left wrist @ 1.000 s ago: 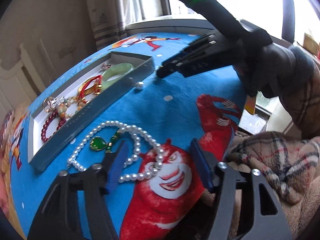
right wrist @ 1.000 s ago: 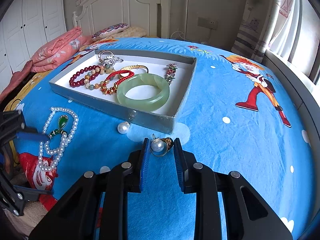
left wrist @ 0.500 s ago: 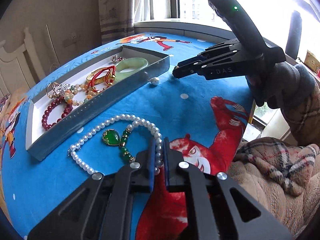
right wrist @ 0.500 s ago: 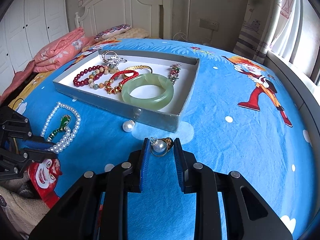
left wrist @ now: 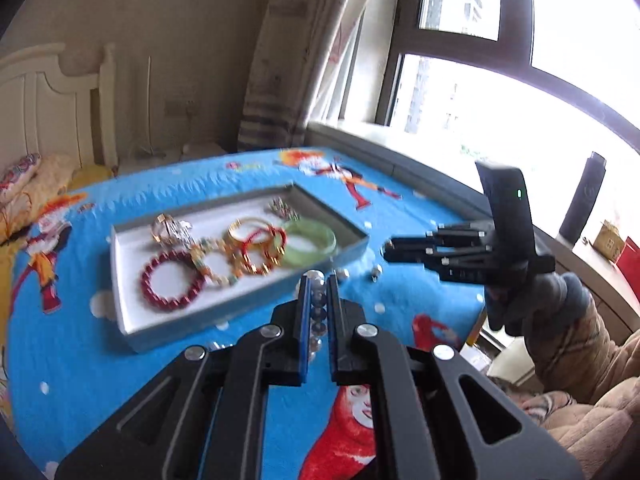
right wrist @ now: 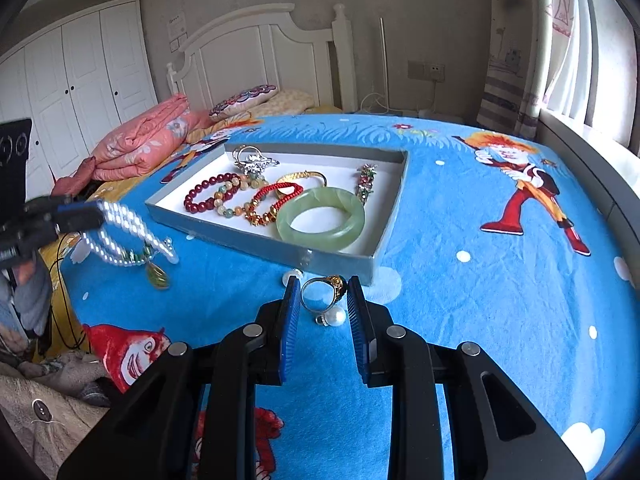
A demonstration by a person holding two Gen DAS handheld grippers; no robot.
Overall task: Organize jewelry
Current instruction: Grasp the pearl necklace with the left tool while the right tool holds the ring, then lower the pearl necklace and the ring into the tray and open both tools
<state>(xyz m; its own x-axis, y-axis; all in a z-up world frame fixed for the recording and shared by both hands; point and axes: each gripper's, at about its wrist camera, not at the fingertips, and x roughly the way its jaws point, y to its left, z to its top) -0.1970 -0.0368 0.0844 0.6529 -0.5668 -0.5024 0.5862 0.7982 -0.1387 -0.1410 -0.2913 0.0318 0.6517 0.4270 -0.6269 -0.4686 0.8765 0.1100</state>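
My left gripper is shut on the pearl necklace and holds it above the cloth, in front of the grey tray. In the right wrist view the left gripper shows at the left with the pearl necklace and its green pendant hanging from it. My right gripper is partly open around a gold ring and a pearl earring on the cloth, just in front of the tray. The right gripper also shows in the left wrist view.
The tray holds a green jade bangle, a red bead bracelet, a red-gold bracelet, a gold bangle and brooches. A loose pearl lies by the tray's front wall. Blue cartoon cloth covers the table; bed and window beyond.
My left gripper has lifted the pearl necklace off the cloth and swung it toward the tray. My right gripper has opened a little; the ring and pearl earring now lie on the cloth.
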